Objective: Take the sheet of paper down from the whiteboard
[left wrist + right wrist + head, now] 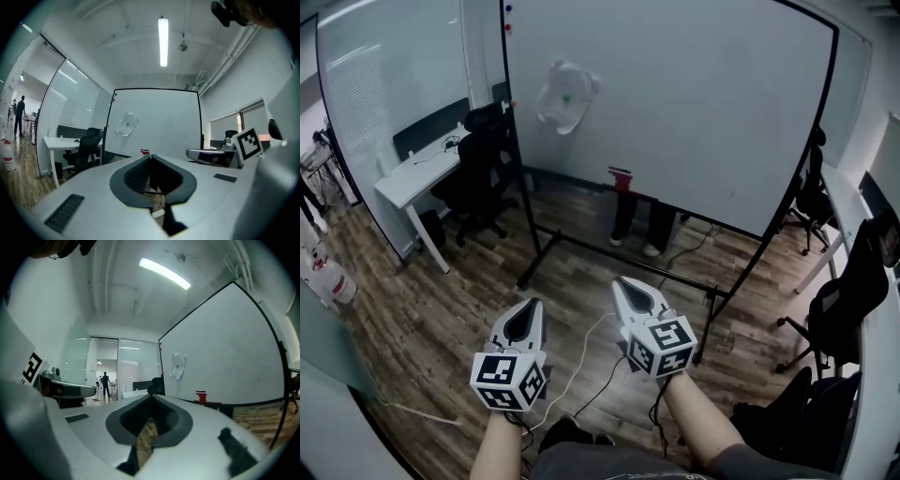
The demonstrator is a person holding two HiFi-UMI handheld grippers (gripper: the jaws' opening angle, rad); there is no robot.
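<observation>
I have both grippers held low in front of me, pointing level toward the whiteboard (703, 112) and well short of it. The left gripper (530, 303) has its jaws brought together at the tips, with only the dark hollow behind them and nothing caught between the pads. The right gripper (624, 282) is closed just the same and is empty too; through the gap behind its tips I see only wooden floor (422, 309). The two sit side by side and apart, the right one a little further forward in the head view. The sheet of paper (567, 96) is up on the whiteboard, in its upper left part near the black frame edge, and it looks rumpled and curled rather than flat. A small green spot (126, 124) sits near its middle, which may be a magnet, though it is too small for me to be sure. A red object (620, 178) rests at the board's lower edge, and someone's legs (639, 225) show beneath the board, on its far side. To the left stand a white desk (412, 178) and a black office chair (478, 164), just beside the board's stand. A thin cable (577, 361) trails across the floor between my grippers.
</observation>
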